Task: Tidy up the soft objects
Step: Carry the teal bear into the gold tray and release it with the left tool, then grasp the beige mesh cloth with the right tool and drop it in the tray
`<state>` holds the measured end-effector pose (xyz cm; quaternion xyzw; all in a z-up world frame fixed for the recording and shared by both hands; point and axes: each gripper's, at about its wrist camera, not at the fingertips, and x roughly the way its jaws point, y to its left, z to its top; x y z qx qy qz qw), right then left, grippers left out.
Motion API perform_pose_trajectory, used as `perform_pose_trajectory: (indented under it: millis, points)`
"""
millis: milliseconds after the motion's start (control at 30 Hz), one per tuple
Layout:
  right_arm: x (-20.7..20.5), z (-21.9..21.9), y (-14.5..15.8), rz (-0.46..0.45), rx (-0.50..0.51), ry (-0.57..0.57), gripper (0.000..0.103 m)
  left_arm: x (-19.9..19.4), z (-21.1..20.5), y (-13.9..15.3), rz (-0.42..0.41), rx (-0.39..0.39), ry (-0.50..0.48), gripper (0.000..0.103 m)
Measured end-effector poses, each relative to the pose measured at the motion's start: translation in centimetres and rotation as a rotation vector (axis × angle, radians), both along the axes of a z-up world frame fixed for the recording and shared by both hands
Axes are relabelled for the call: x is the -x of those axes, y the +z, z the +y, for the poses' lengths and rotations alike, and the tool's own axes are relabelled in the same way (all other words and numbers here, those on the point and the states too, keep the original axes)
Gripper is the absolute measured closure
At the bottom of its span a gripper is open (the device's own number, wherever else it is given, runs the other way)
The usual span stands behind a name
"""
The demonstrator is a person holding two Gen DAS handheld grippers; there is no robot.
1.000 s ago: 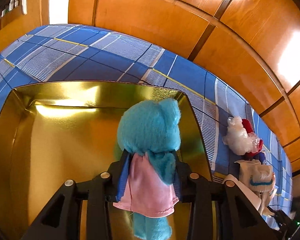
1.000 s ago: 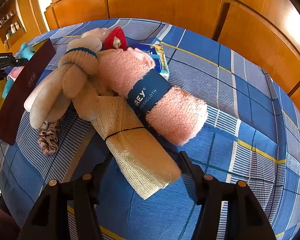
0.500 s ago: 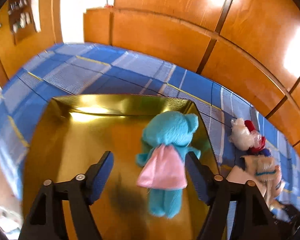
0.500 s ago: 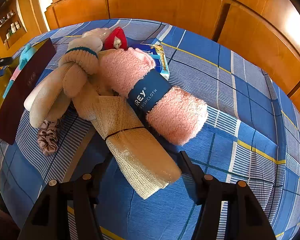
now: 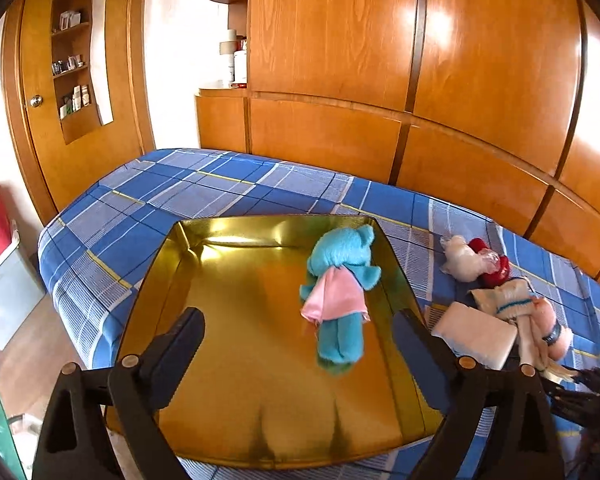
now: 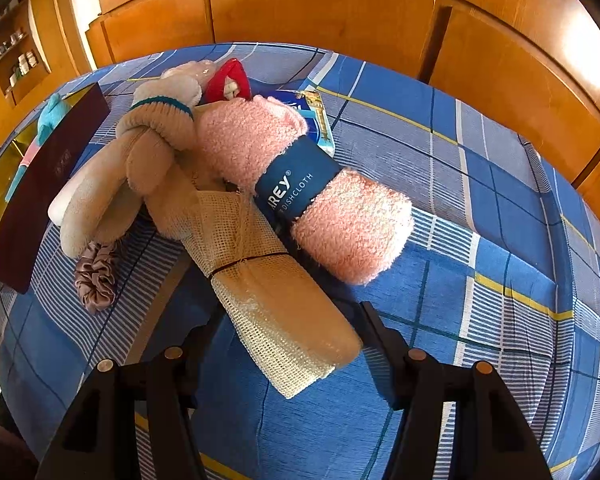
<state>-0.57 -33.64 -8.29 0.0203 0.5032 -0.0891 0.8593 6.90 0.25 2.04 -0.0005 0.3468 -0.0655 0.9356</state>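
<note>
Left wrist: teal plush (image 5: pixel 342 292) beyond opening, empty left claw (image 5: pixel 300 344).

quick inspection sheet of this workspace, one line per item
surface: bed with blue plaid cover
job's things: blue plush toy lying in gold tray; mesh cloth roll, pink dishcloth roll and knotted cream sock piled on the cover
clutter: mauve scrunchie, dark red lid
grippers: left gripper jaws opening, nothing between them; right gripper straddles the mesh roll's near end, contact unclear
cables: nothing seen
surroundings: wooden wardrobe panels
</note>
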Motion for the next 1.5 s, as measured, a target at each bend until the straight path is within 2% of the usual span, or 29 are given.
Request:
perform_pose_trajectory:
  millis: [233,433,567,700,800,933,1133,1333,1500]
  points:
    - [0.3,1.2,0.1,-0.006,0.051,0.011,0.048,1.7,0.0,-0.6,0.016,0.025,0.001,0.003]
    - [0.7,2.2,0.3,0.019,0.098,0.016,0.052,2.4,0.0,-1.0,0.012,-0.02,0.019,0.003]
    - [1.6,2.8,0.6,0.048,0.098,0.02,0.054,2.4,0.6,-1.2,0.024,0.0,0.025,0.003]
    - [2.7,2.6,0.7,0.075,0.052,0.006,0.055,2.4,0.8,-1.4,0.033,0.0,0.026,0.003]
    - [3.7,2.1,1.1,0.092,-0.045,-0.023,0.059,2.4,0.9,-1.4,0.034,0.007,0.024,0.003]
    - [5.5,0.5,1.8,0.08,-0.197,-0.08,0.064,2.4,1.1,-1.3,0.033,0.014,0.025,0.003]
    - [7.2,-0.3,2.3,0.047,-0.294,-0.114,0.068,2.4,1.1,-1.5,0.045,0.019,0.022,0.003]
    - [5.9,2.6,5.7,-0.064,-0.326,-0.01,0.068,2.5,0.9,-1.4,0.036,0.014,0.02,0.003]
    - [3.1,6.3,6.8,-0.075,-0.309,0.102,0.068,2.5,1.0,-1.4,0.04,0.007,0.022,0.003]
